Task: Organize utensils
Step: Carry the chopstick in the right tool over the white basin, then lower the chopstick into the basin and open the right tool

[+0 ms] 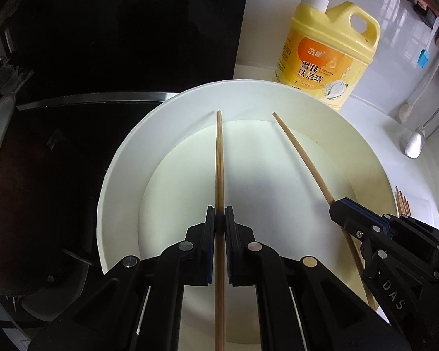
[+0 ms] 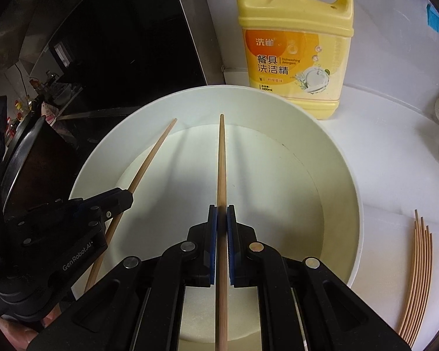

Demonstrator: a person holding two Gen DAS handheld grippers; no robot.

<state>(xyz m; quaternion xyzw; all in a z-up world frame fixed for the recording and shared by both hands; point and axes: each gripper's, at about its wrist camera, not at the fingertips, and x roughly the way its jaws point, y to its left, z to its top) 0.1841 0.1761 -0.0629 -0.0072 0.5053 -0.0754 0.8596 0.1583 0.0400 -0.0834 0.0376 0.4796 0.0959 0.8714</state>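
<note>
White desk, detergent jug behind. Both jaws pinching one chopstick each over white basin, likely rinsing before joining chopstick pile.

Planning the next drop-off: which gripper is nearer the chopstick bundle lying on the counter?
Right. The right gripper is over the basin's side by the chopstick bundle; the left gripper is farther across.

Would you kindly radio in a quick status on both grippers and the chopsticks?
Left gripper shut on one wooden chopstick. Right gripper shut on another wooden chopstick. Both over the round white basin. Nothing in the way.
</note>
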